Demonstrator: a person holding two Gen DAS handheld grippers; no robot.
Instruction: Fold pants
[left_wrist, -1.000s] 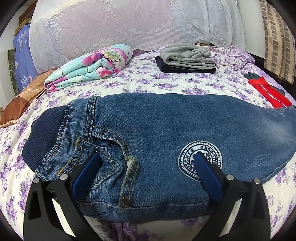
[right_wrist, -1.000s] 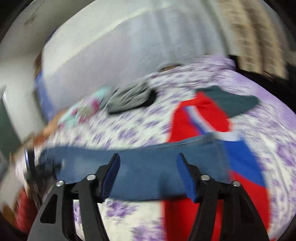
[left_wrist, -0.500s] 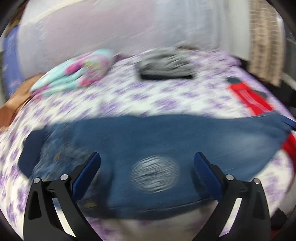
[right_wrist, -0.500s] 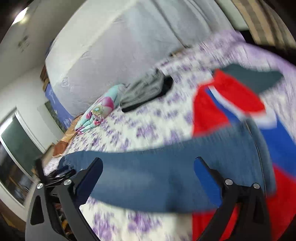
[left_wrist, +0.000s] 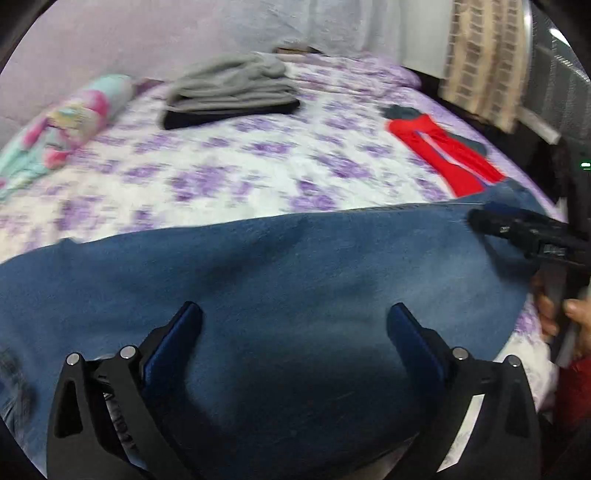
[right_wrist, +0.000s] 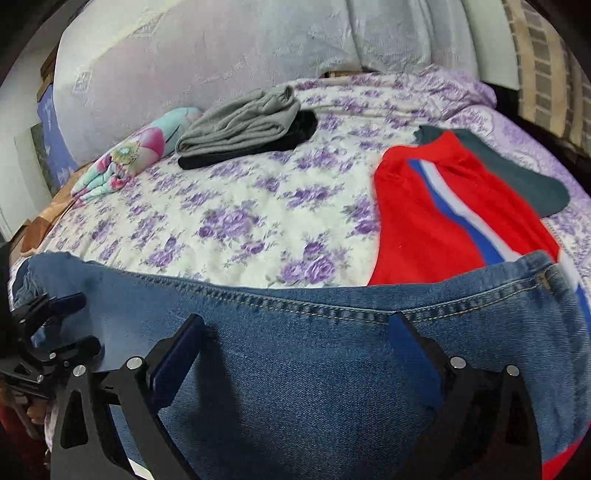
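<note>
**Jeans laid flat across the near edge of the bed**

While both grippers hang spread wide over the denim, the jeans (right_wrist: 332, 369) lie flat across the near side of the bed (right_wrist: 236, 206), filling the lower half of each wrist view. They are mid-blue and faded, with a double row of tan stitching along the seam that runs across the right wrist view. The hem end sits at about 3 o'clock there, overlapping a pair of red pants (right_wrist: 424, 221) with a blue and white side stripe.

The left gripper (left_wrist: 294, 319) is released, its blue pads apart above the cloth with nothing pinched between them. The right gripper (right_wrist: 295, 332) is likewise released at full spread, hovering over the leg near the seam. In the left wrist view, which is blurred, the right gripper shows at 3 o'clock, with a hand (left_wrist: 565, 314) on its handle.

A white bedspread printed with purple flowers covers the bed. Toward 12 o'clock rests a folded grey garment (right_wrist: 240, 122) stacked on a folded black garment (right_wrist: 291, 136). At about 10 o'clock lies a folded floral quilt (right_wrist: 129, 162) in pink and turquoise. Beyond the red pants a dark grey-green garment (right_wrist: 528, 177) peeks out at 2 o'clock. A pale lace-covered headboard (right_wrist: 221, 55) stands behind the bed, and a beige patterned curtain (right_wrist: 546, 81) hangs at 1 o'clock.
</note>
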